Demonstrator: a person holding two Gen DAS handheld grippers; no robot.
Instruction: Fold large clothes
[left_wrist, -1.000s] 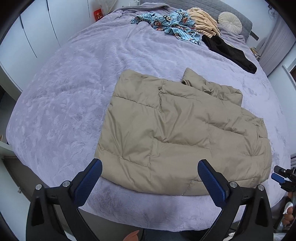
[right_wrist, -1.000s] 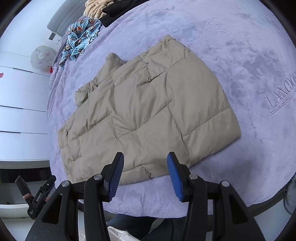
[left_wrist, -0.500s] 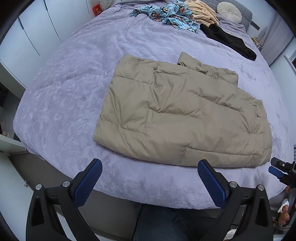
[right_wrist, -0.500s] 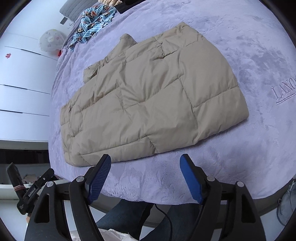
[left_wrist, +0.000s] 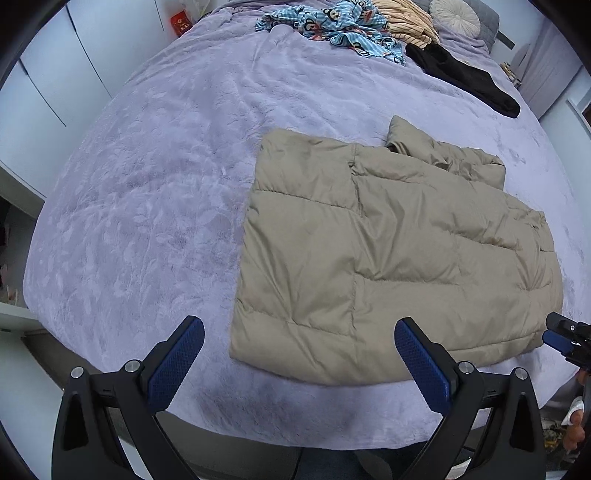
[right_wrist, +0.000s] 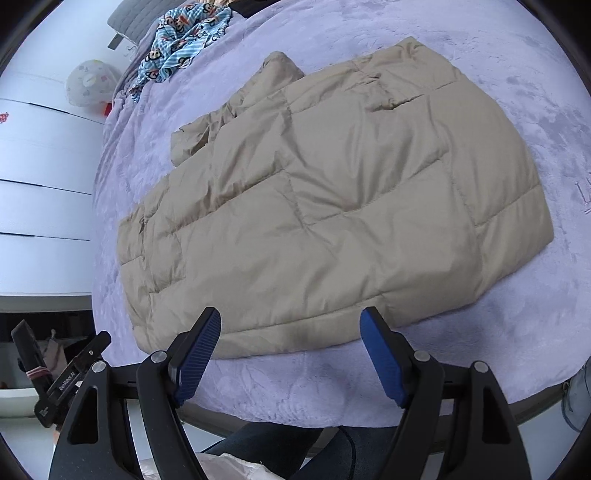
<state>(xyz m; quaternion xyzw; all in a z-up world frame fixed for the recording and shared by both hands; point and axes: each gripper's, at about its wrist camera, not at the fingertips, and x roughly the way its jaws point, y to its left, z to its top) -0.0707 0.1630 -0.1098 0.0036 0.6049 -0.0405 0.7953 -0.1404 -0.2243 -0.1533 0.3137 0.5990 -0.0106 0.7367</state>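
At the far left of the left wrist view, white wardrobe doors (left_wrist: 55, 74) are seen beside the bed, with a small red item (left_wrist: 180, 23) at their far end. The lilac plush bedspread (left_wrist: 147, 184) covers the whole bed, and its left half is bare. The left gripper (left_wrist: 301, 354) is held above the near edge of the bed with its jaws wide apart; nothing is caught between the blue pads (left_wrist: 173, 363), and the near left corner of the jacket is seen between them but is not touched. The beige quilted jacket (left_wrist: 388, 251) is laid flat on the right half of the bed, close to the near edge, already folded into a rough rectangle with a bunched part sticking out at its far side. Farther back, by the head of the bed, a blue cartoon-print garment (left_wrist: 340, 26), a striped cream garment (left_wrist: 402, 22), a black garment (left_wrist: 461, 77) and a round pillow (left_wrist: 456, 16) are lined up. At the right edge, the tip of the right gripper (left_wrist: 565, 339) is seen just beside the jacket's near right corner.

In the right wrist view, the right gripper (right_wrist: 291, 350) is shown with its jaws spread, having just been opening, and nothing is held; the jacket (right_wrist: 332, 206) lies beyond the pads, untouched.
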